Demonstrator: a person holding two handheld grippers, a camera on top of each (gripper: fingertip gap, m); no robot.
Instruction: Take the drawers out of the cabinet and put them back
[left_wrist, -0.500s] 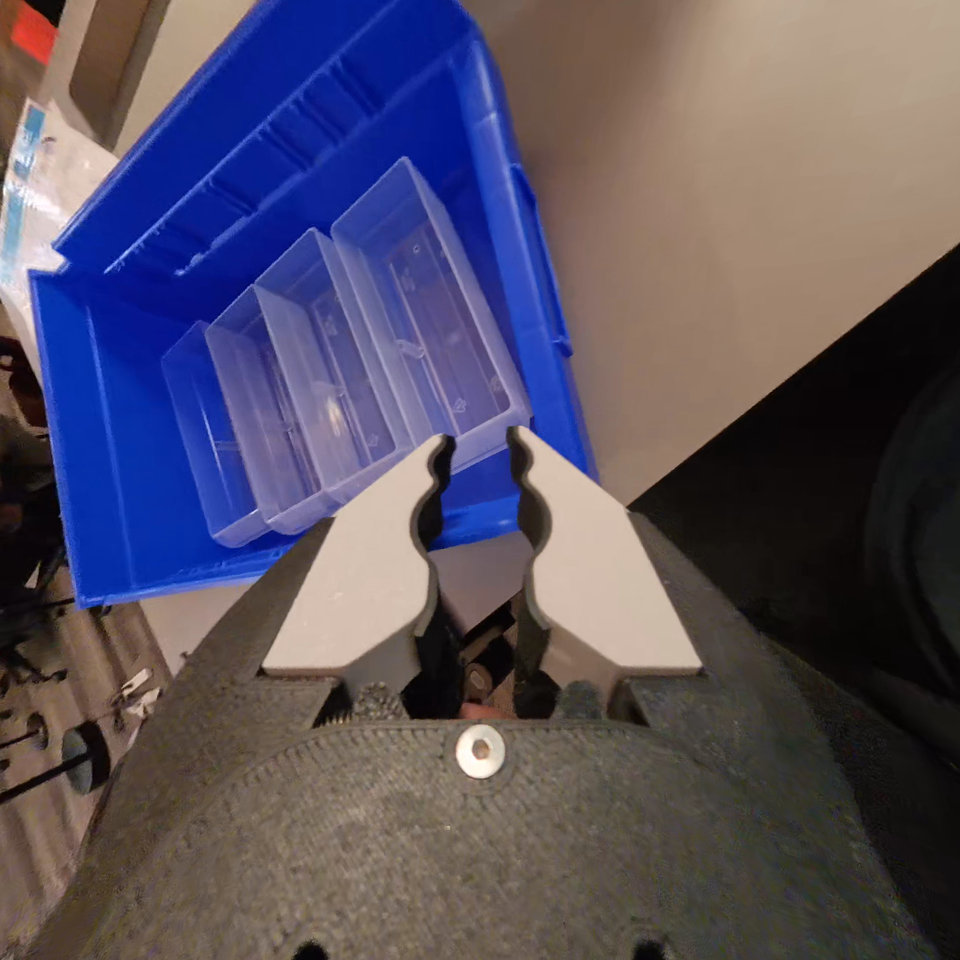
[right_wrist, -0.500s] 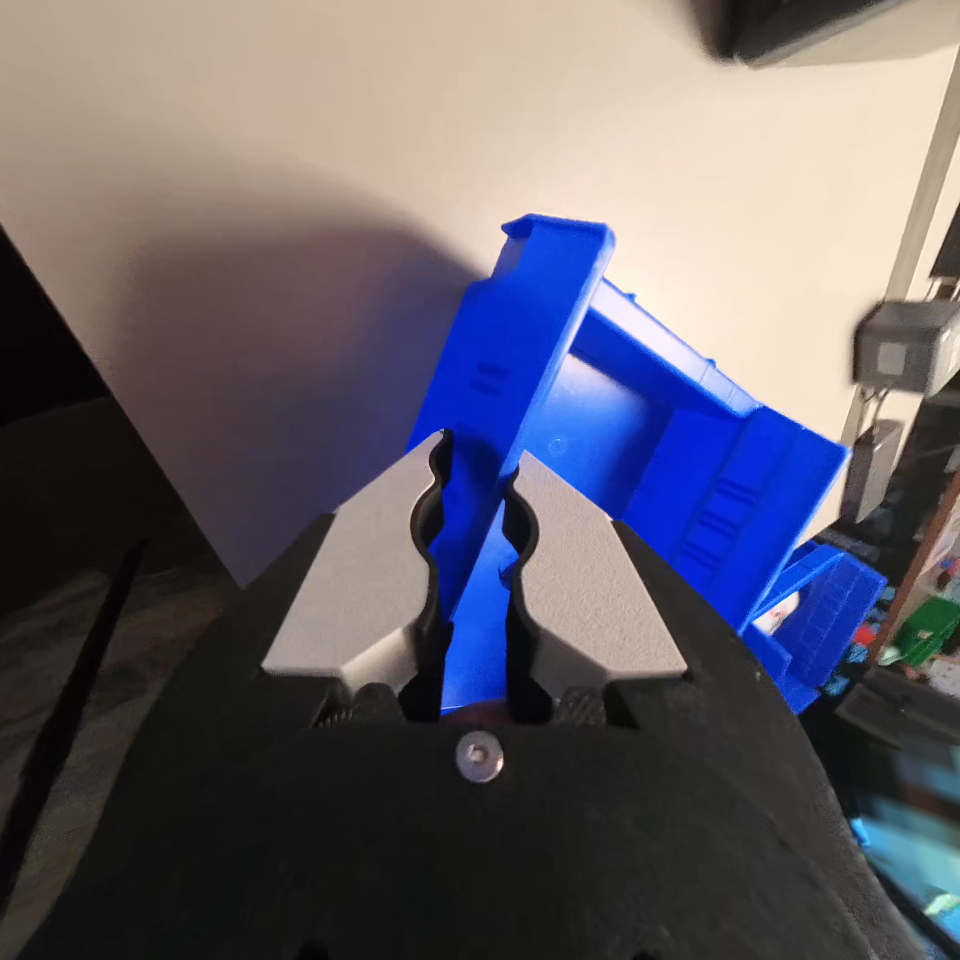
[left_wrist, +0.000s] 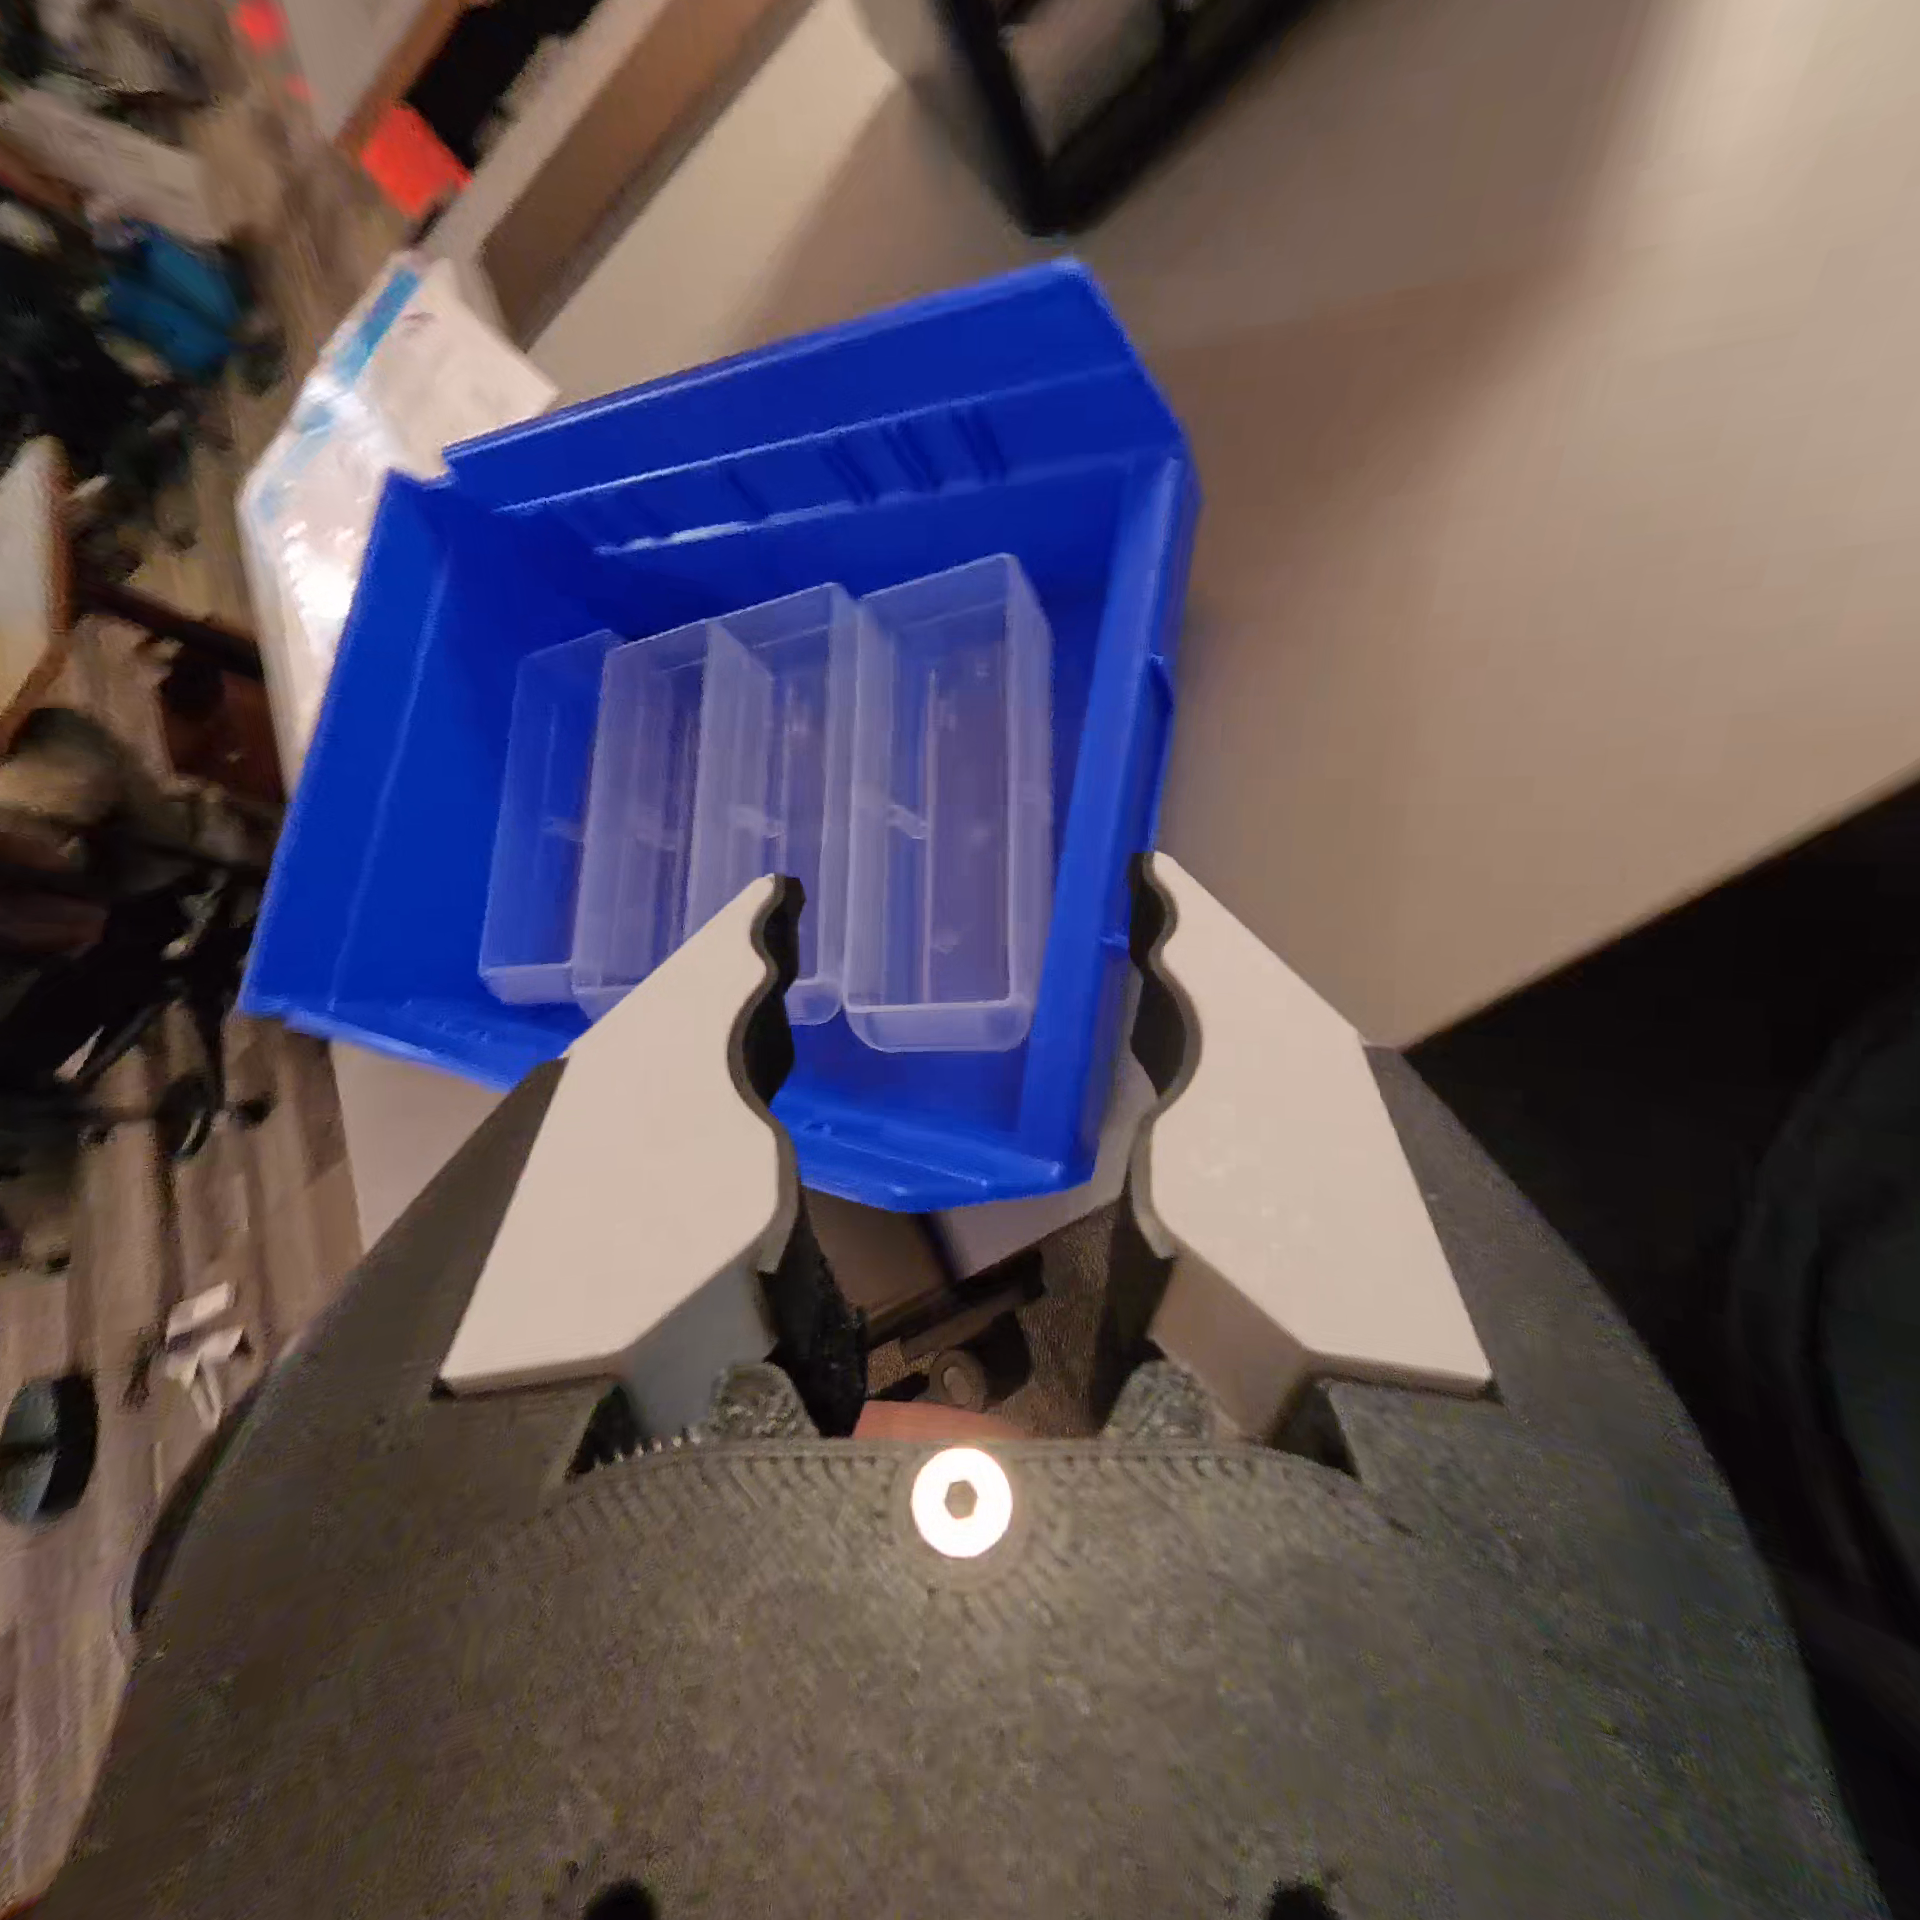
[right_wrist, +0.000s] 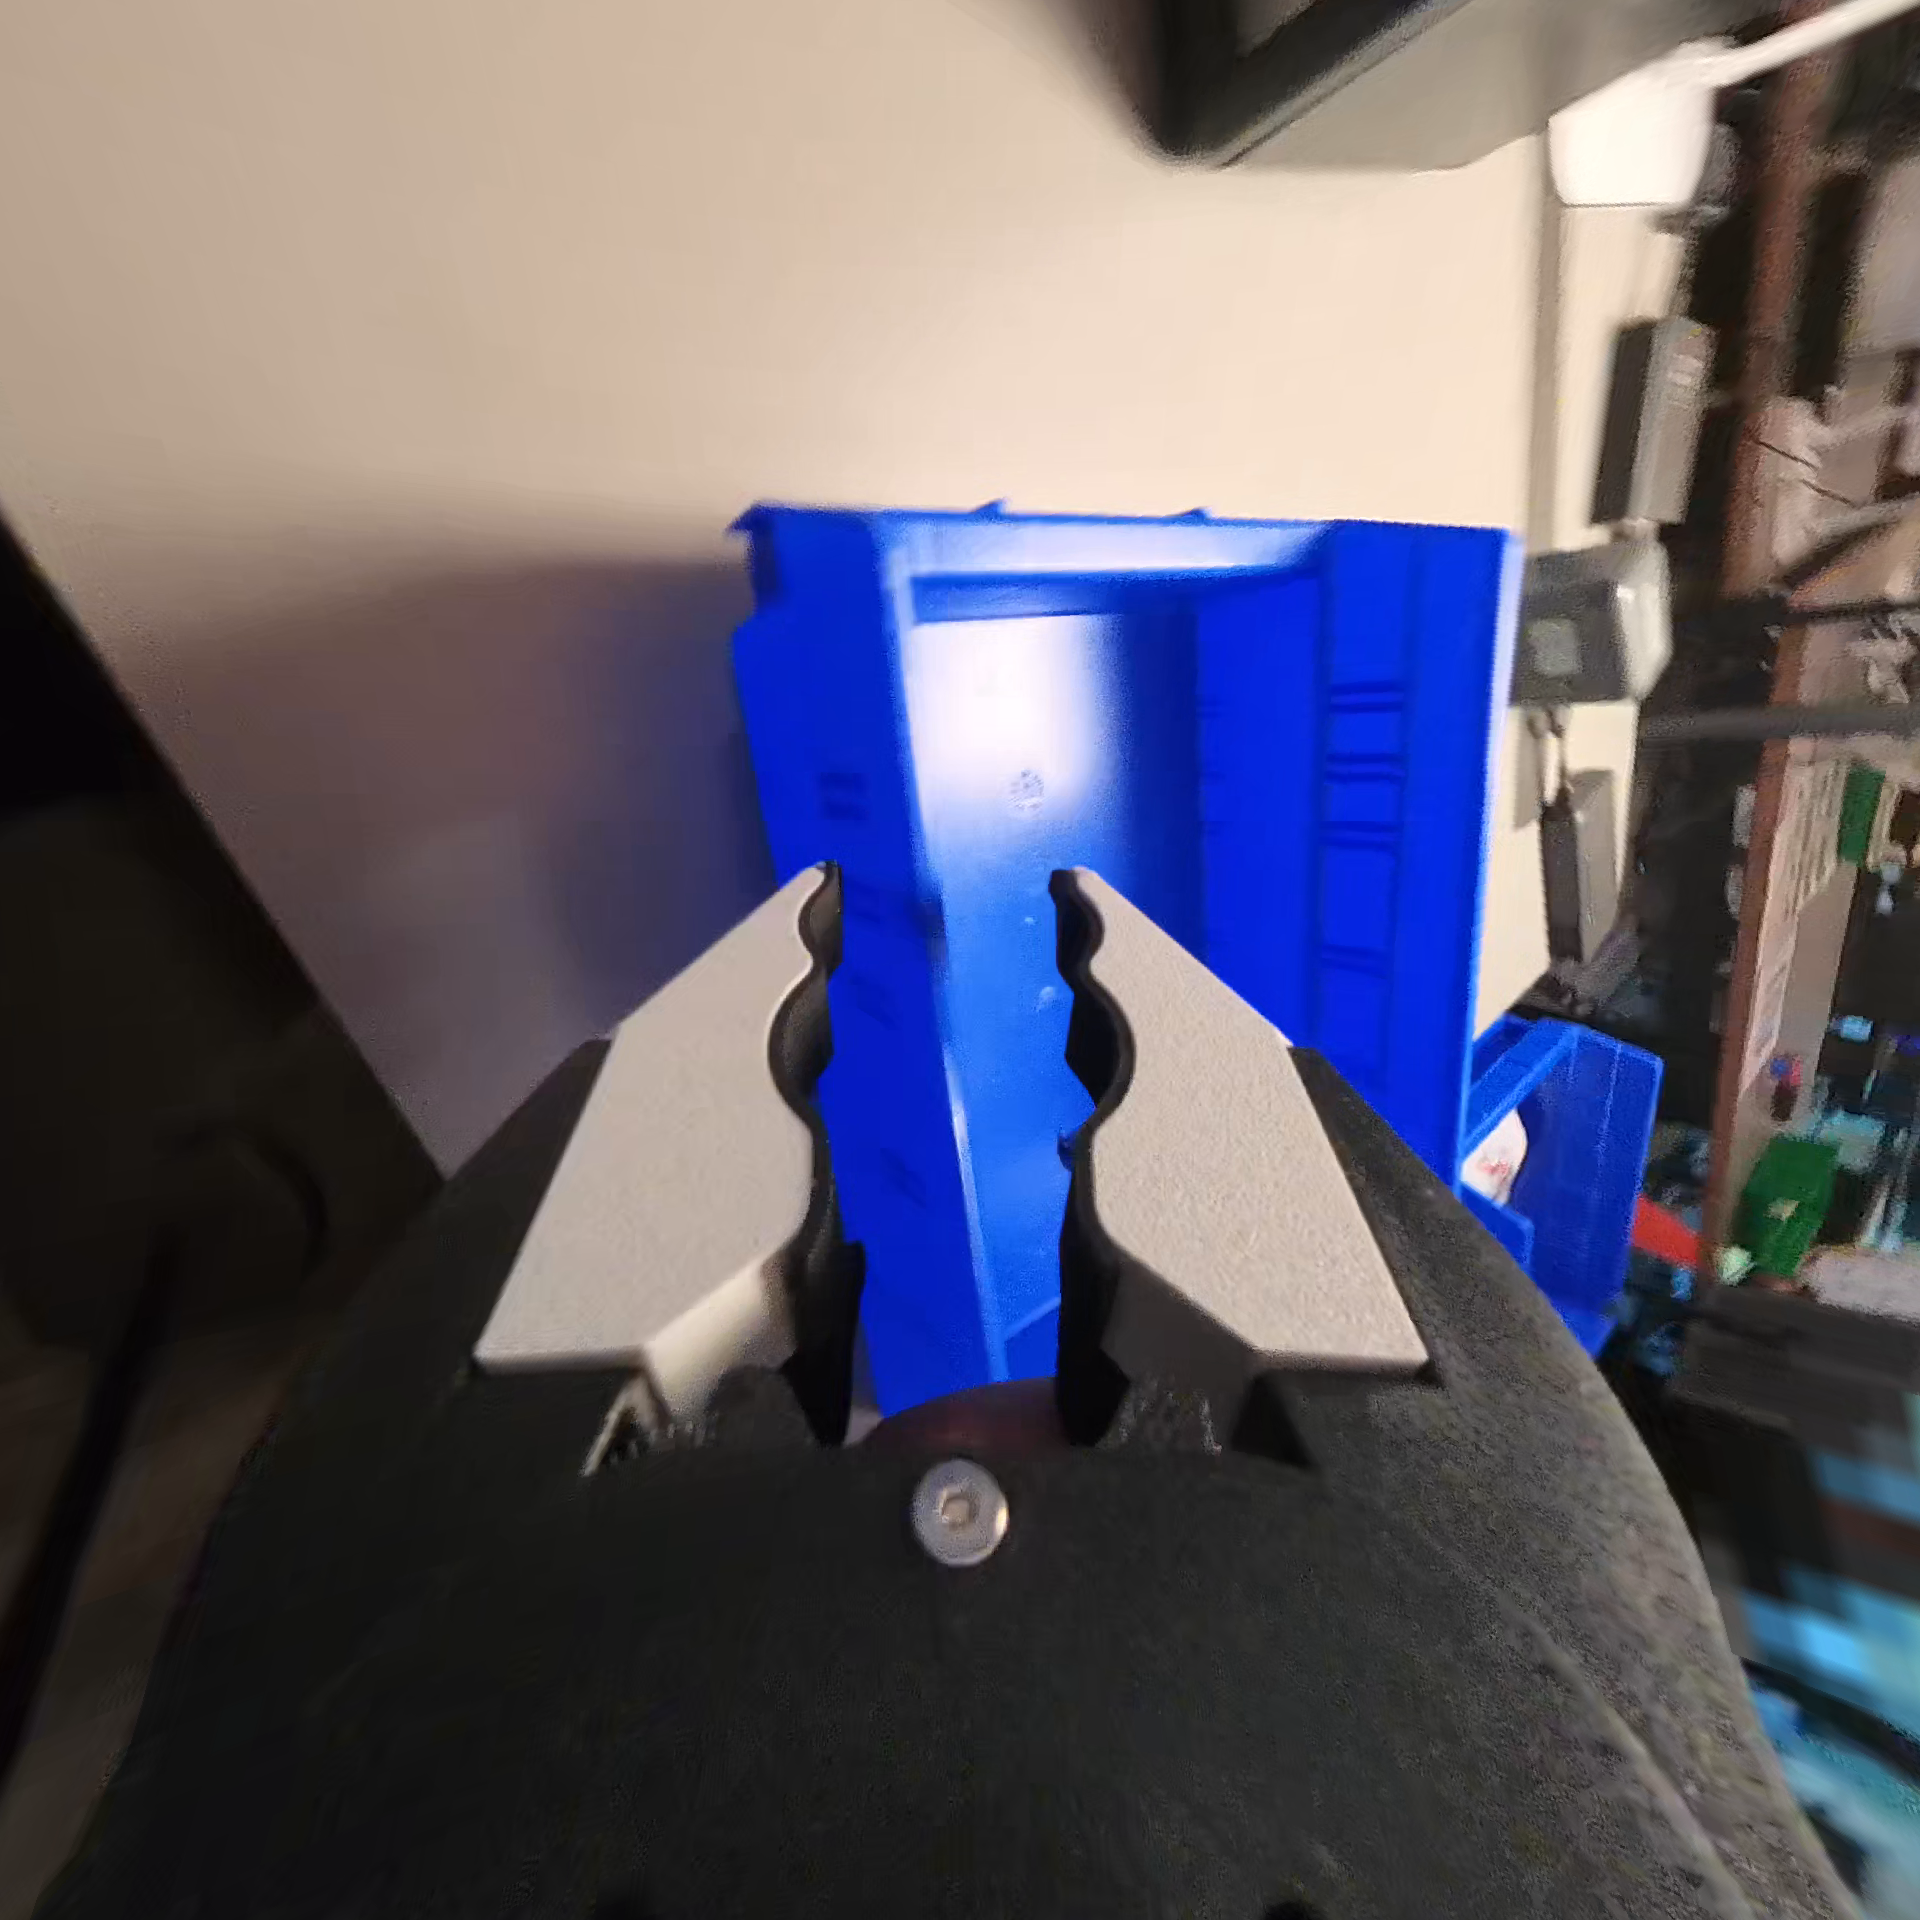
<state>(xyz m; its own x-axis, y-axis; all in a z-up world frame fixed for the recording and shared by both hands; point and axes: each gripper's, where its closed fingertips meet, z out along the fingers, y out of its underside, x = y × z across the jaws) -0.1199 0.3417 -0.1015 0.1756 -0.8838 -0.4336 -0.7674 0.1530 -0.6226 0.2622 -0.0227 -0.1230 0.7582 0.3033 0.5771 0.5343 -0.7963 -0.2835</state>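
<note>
Left gripper (left_wrist: 961, 914) released, wide, above blue bin (left_wrist: 343, 831) near tabletop (left_wrist: 1455, 623) edge. Right gripper (right_wrist: 940, 883) released, straddling bin wall (right_wrist: 883, 1039); contact unclear.

Both grippers' jaws (left_wrist: 961, 883) (right_wrist: 940, 878) now wider

Right gripper (right_wrist: 943, 883): jaws standing apart, straddling a wall of the blue bin (right_wrist: 1351, 831); second blue bin (right_wrist: 1558, 1164) sitting at four o'clock.
</note>
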